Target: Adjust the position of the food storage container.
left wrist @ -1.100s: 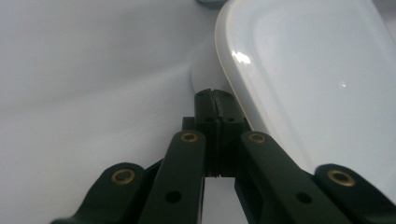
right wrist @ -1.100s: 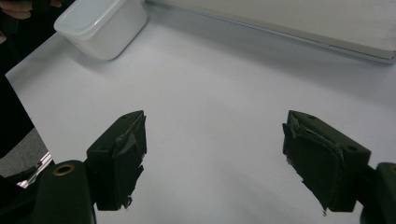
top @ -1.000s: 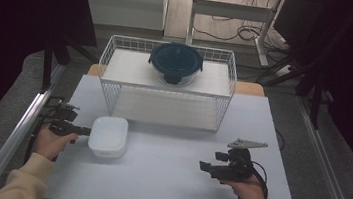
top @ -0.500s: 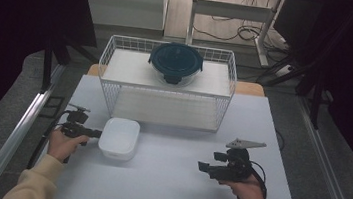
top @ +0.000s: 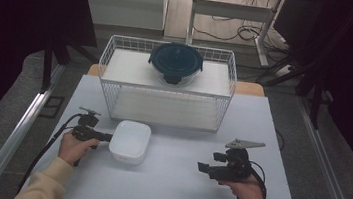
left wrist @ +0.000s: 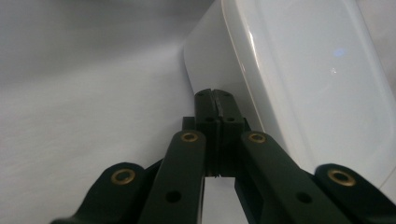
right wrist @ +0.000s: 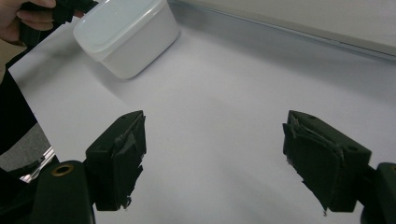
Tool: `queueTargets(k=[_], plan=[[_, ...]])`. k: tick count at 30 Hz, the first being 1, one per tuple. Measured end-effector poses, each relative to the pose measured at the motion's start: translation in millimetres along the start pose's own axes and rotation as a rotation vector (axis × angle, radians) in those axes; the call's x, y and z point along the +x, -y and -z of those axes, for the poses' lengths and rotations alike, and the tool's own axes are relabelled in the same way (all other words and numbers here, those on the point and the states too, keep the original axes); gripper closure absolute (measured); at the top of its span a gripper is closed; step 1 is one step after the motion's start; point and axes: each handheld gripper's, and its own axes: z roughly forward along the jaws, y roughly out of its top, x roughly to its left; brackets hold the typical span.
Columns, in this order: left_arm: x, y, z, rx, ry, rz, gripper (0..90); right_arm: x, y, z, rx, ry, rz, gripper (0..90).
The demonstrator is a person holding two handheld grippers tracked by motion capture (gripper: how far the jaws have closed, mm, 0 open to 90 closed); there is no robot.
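Left gripper (left wrist: 215,100): jaws pressed together with nothing between them, tips touching the near side wall of the white rounded-square lidded plastic container (top: 130,141); seen at the left of the high view (top: 105,136).
Right gripper (right wrist: 215,158): jaws standing wide apart over bare table, gripping nothing; resting low in the person's right hand at the table's right front (top: 205,168).
Container, position: sitting upright on the pale grey tabletop (top: 175,180), left of centre, just in front of the white wire two-tier basket rack (top: 163,105); apart from the rack's front.
Container, from the right gripper view: lying far off at upper left (right wrist: 126,32), the person's left hand (right wrist: 28,21) behind it.
Step in hand (judgement): the closed left jaws appearing to be nudging the container sideways toward the table's middle, pushing rather than gripping.
Next move (judgement): calling for a steady, low push along the wall so the container is sliding, not tipping; the right gripper, being open, looking ready to receive or steady it.
Rack contents: dark blue round lidded glass bowl (top: 175,63) sitting on the upper shelf; lower shelf showing bare.
Edges: rack front closing off the far side; table's left edge lying near the left hand (top: 74,148); front edge lying close under both forearms.
Open room: broad bare tabletop stretching between container and right gripper.
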Motion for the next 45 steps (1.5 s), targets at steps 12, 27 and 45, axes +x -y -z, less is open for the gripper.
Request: queueTargets(k=[12, 27, 45], plan=[[-20.6, -0.2, -14.7, 0.028, 0.061, -0.042, 90.0, -0.8, 0.3, -0.3, 0.005, -0.001, -0.001, 21.1], [-46.1, 10.4, -28.9, 0.065, 0.126, -0.084, 90.0, 0.0, 0.6, -4.0, 0.015, -0.001, 0.001, 21.0], [-61.6, 1.3, -21.4, 0.000, 0.057, -0.135, 90.0, -2.3, 1.4, -2.8, 0.011, -0.002, -0.007, 21.1]])
